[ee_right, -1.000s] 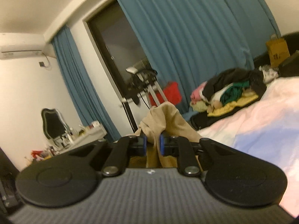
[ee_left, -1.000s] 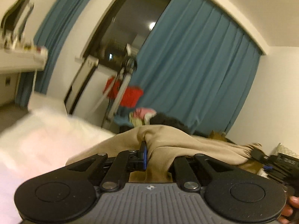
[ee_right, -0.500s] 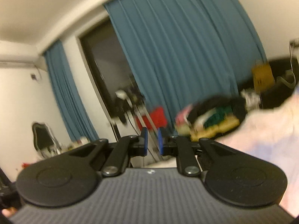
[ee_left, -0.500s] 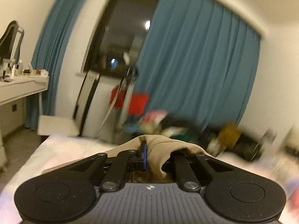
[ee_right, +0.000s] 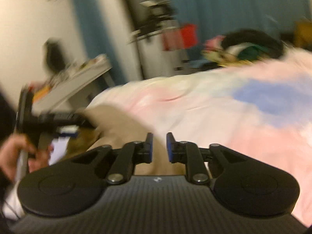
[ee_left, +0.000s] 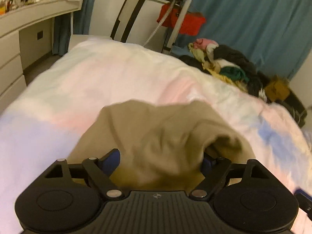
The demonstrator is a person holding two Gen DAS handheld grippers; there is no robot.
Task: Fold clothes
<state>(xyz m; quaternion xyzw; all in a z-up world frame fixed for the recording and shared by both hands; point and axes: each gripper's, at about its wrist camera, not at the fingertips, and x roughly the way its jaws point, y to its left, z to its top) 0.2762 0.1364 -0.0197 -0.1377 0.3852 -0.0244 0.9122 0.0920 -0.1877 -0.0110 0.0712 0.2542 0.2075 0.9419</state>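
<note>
The garment (ee_left: 156, 136) is soft tan cloth, matt, crumpled into loose folds. Under it the bed (ee_left: 97, 78) wears a fluffy cover, pale pink, white and blue, dull in sheen. The left gripper (ee_left: 159, 161) is black matt plastic with a ribbed housing, small shiny metal pins at the joints, and blue rubbery pads. The right gripper (ee_right: 159, 148) looks the same make. Far off, the curtain (ee_left: 253, 19) is heavy blue cloth in pleats. The pile (ee_left: 224, 64) on the far right is mixed fabric. The table (ee_left: 39, 9) on the left looks smooth, painted white.
</note>
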